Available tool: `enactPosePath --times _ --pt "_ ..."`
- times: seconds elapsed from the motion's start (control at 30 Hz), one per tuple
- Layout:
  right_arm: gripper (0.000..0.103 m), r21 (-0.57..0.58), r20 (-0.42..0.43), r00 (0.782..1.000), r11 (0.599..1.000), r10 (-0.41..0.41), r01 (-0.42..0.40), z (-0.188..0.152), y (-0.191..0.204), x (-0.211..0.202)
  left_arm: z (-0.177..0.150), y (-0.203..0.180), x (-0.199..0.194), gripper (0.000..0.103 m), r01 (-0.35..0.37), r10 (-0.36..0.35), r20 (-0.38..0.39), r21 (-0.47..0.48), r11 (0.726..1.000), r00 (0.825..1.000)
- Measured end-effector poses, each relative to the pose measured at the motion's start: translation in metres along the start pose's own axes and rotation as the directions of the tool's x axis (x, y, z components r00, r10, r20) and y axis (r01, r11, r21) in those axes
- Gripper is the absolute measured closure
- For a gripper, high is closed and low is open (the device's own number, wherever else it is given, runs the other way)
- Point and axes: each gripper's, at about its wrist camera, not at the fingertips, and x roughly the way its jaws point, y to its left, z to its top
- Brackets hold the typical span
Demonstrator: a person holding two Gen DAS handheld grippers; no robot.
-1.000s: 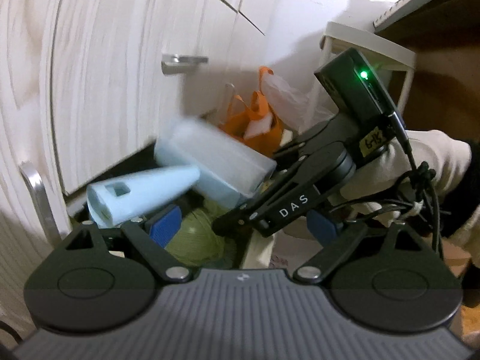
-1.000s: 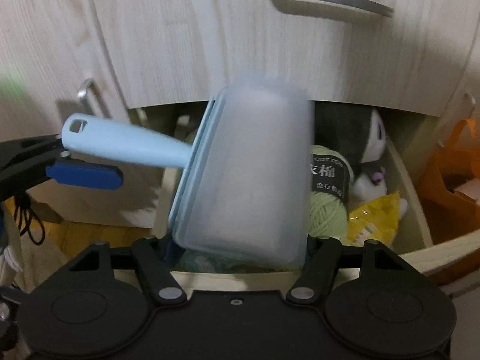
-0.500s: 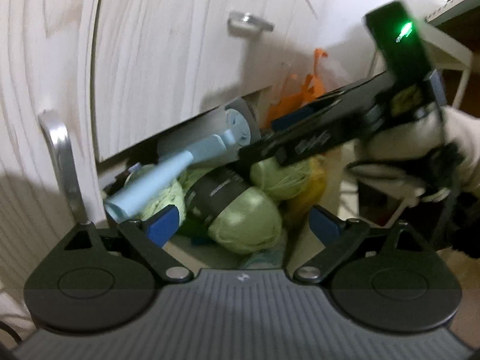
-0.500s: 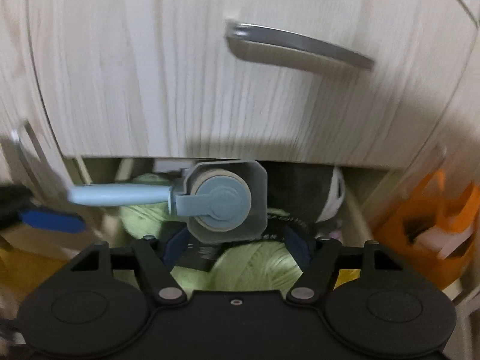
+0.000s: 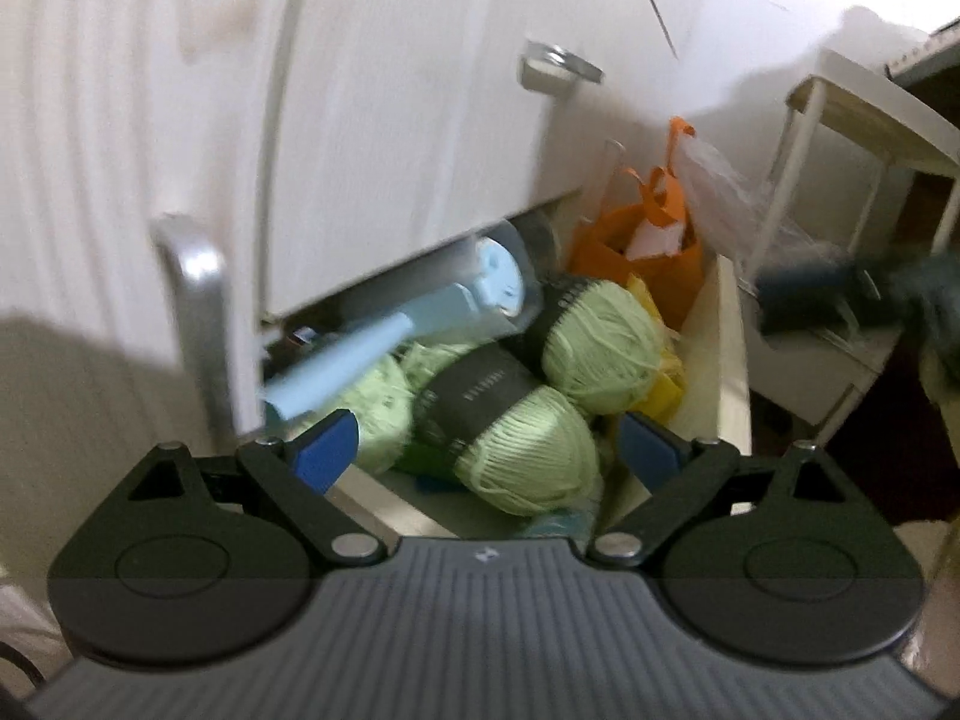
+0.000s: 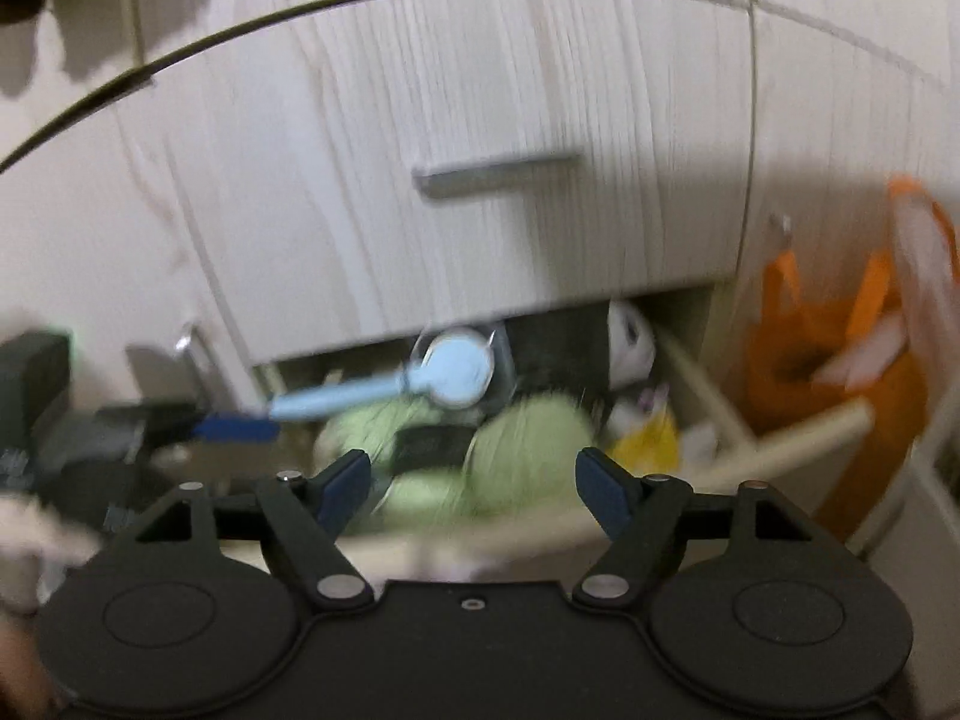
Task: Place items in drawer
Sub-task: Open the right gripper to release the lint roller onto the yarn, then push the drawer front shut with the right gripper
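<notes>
Now, the lines below are going from each claw outward.

Left gripper (image 5: 487,447): it is standing wide open, with nothing between its blue pads, and it is pointing over the front edge of the drawer.
Right gripper (image 6: 474,489): it is also spread open and holding nothing; it is facing the drawer from the front, and its view is blurred.
Yarn balls (image 5: 528,450): several light green balls with dark paper bands are lying just beyond the left gripper, filling the front part of the drawer and touching each other.
Lint roller (image 5: 420,330): the light blue roller is lying inside the drawer on top of the yarn. Its round head with the clear cover is resting at the back, under the cabinet front above, and its handle is pointing toward the left front corner. Neither claw is touching it.
Drawer (image 5: 729,360): it is standing pulled out, and its pale wooden side wall is showing on the right.
Plush toy (image 6: 627,348): a black and white toy is sitting at the back right of the drawer, beside a yellow packet (image 6: 645,441).
Orange bag (image 5: 636,240): it is hanging outside the drawer, to its right.
Upper drawer handle (image 6: 498,171): a metal bar is sitting on the closed front above.
</notes>
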Motion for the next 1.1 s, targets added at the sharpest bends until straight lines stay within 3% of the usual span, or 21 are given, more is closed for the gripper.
enactPosePath --times 0.1,0.17,0.2,0.3,0.33,0.43,0.63,1.1 --pt "0.023 0.008 -0.022 1.000 1.000 -0.002 0.002 -0.021 0.001 0.004 0.000 0.005 -0.001 0.009 -0.001 0.001 0.002 -0.025 1.000 1.000" --pt "0.011 0.028 -0.011 1.000 1.000 -0.006 0.006 -0.032 -0.003 0.013 -0.001 0.004 0.000 0.009 -0.014 0.014 -0.005 -0.013 1.000 1.000" --pt "0.010 0.062 0.003 1.000 0.998 0.014 -0.014 -0.034 -0.009 0.015 -0.001 0.002 0.001 0.009 -0.020 0.019 -0.009 -0.003 1.000 1.000" --pt "0.010 0.153 0.028 0.996 0.985 0.082 -0.085 -0.036 -0.025 0.019 -0.002 0.000 0.004 0.009 -0.021 0.021 -0.020 0.006 1.000 1.000" --pt "0.017 0.174 0.050 0.994 0.980 0.094 -0.101 -0.037 -0.028 0.021 -0.002 0.000 0.005 0.009 -0.026 0.026 -0.022 0.007 1.000 0.999" --pt "0.004 0.255 0.050 0.996 0.963 0.080 -0.090 -0.033 -0.034 0.035 -0.001 0.000 0.006 0.009 -0.058 0.059 -0.023 0.006 0.998 0.998" --pt "0.003 0.364 0.080 0.995 0.928 0.059 -0.085 -0.035 -0.052 0.048 0.001 0.001 0.000 0.009 -0.051 0.051 -0.008 -0.016 0.999 0.999" --pt "0.003 0.376 0.103 0.993 0.922 0.060 -0.095 -0.012 -0.052 0.080 0.009 -0.004 -0.028 0.008 -0.056 0.054 0.059 0.036 0.998 0.997"
